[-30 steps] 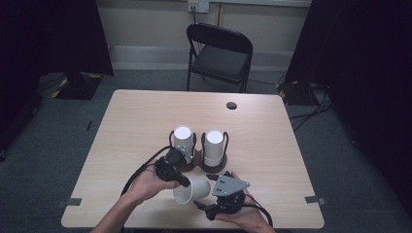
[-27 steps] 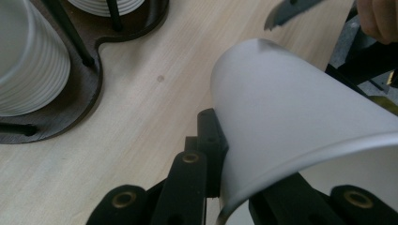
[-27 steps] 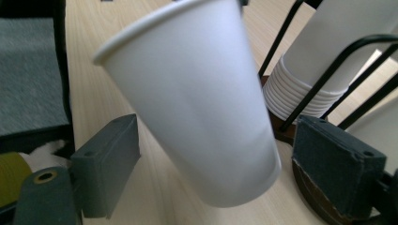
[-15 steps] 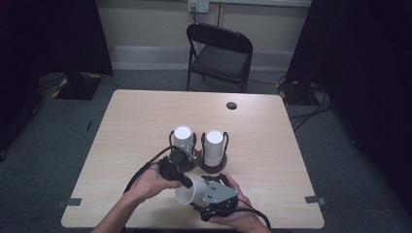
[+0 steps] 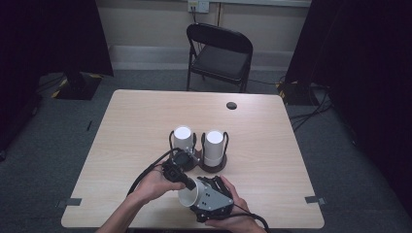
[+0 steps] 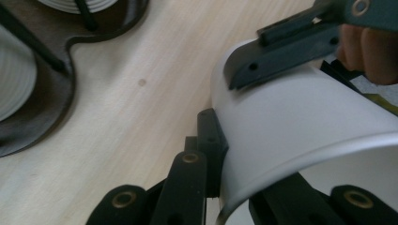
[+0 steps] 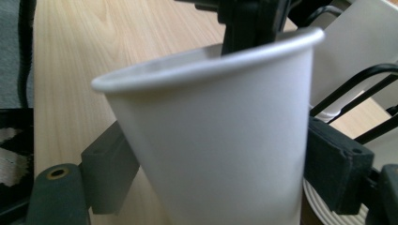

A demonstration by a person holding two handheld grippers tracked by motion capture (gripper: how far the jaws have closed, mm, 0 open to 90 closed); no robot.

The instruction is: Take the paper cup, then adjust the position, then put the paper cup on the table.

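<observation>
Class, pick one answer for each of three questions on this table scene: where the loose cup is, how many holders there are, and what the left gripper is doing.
1. Where is the loose white cup?
A. On the chair
B. Held near the table's front edge
C. Inside a holder

2. How many black holders with white cup stacks stand on the table?
A. One
B. Two
C. Four

3. What is the state of the left gripper?
A. Wide open and empty
B. Shut on the cup's rim
C. Lying on the table

Answers:
1 B: the cup lies tilted above the near side of the table.
2 B: one holder stands beside the other holder.
3 B: the left gripper pinches the rim.
</observation>
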